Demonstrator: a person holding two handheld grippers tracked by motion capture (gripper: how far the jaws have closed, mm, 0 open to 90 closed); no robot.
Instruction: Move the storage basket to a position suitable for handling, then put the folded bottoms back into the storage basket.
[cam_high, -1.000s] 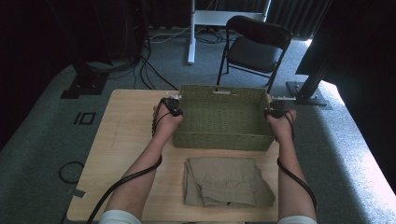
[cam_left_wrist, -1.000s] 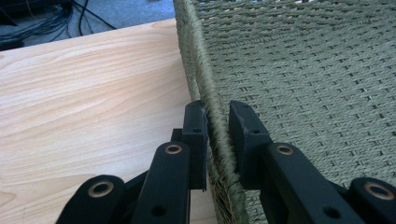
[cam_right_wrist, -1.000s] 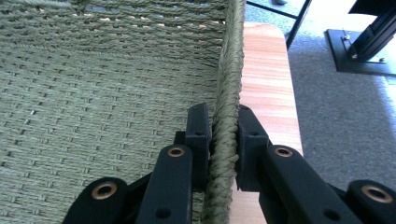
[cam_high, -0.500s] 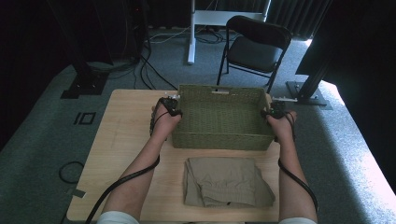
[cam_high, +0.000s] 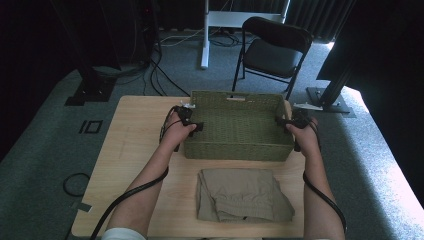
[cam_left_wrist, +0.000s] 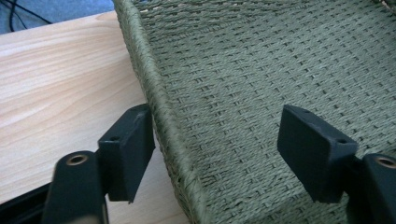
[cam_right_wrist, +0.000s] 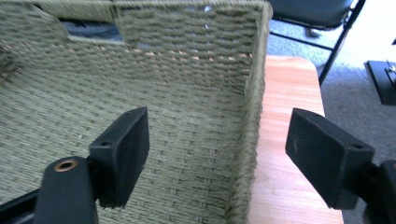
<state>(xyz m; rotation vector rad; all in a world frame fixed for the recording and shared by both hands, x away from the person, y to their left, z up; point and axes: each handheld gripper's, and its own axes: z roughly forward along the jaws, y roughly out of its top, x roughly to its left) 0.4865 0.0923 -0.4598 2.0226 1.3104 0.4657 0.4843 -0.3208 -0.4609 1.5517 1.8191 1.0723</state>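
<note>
Woven basket (cam_high: 237, 125) wall straddled by left gripper (cam_left_wrist: 219, 149) and right gripper (cam_right_wrist: 217, 154), fingers wide, nothing clamped. Risk: uneven closing, rim slipped, basket tipped onto folded trousers (cam_high: 240, 195).

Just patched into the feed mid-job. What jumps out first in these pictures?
The green woven basket in the middle of the wooden table, with the left gripper and the right gripper at its two short ends. Each gripper's open jaws straddle a side wall, one jaw inside and one outside. On the table in front of the basket lies a folded khaki garment.
</note>
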